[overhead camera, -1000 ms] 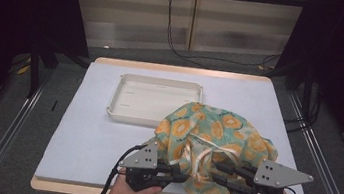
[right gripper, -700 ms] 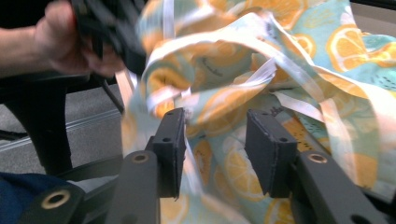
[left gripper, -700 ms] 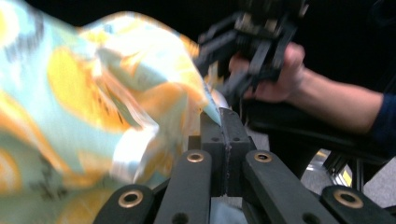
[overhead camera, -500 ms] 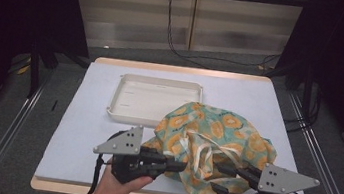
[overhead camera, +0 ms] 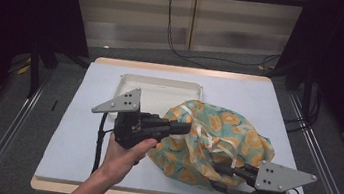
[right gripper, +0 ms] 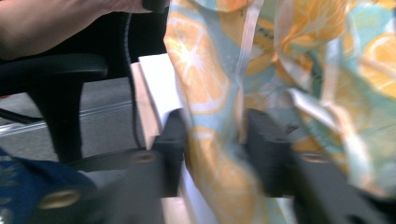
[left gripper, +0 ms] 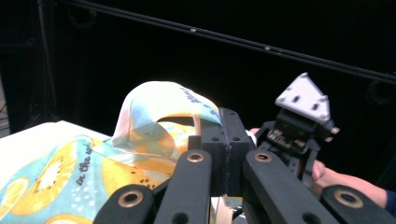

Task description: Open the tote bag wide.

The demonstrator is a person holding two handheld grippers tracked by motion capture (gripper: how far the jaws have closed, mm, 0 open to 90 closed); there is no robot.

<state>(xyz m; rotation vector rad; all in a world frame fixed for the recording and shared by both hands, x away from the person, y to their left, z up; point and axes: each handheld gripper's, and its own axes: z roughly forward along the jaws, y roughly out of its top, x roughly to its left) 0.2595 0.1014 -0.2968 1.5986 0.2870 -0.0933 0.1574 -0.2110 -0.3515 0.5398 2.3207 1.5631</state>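
1. The left gripper [overhead camera: 183, 128], held in the person's left hand [overhead camera: 125, 152], sits at about 8 o'clock from the table's middle and points toward 3 o'clock. Its black jaws are pressed together on a folded edge of the orange-slice-printed teal fabric bag [overhead camera: 214, 143] — the left gripper view shows the cloth [left gripper: 159, 119] arching up out of the closed pads.
2. The shallow cream rectangular plastic tray [overhead camera: 160, 86] lies at 12 o'clock from the left gripper, on the pale blue mat covering the wooden table [overhead camera: 82, 115], with the bag's far edge just beside its near right corner.
3. The bag is heaped right of the table's centre, toward 4 o'clock, lifted at its left side and slumped on the mat elsewhere.
4. The right gripper [overhead camera: 217, 176] is at 5 o'clock near the table's front edge, aimed toward 10 o'clock. Its jaws have just been closing, with a hanging fold of the bag [right gripper: 210, 140] between them — the blurred right gripper view leaves it unclear whether the pads press the cloth.
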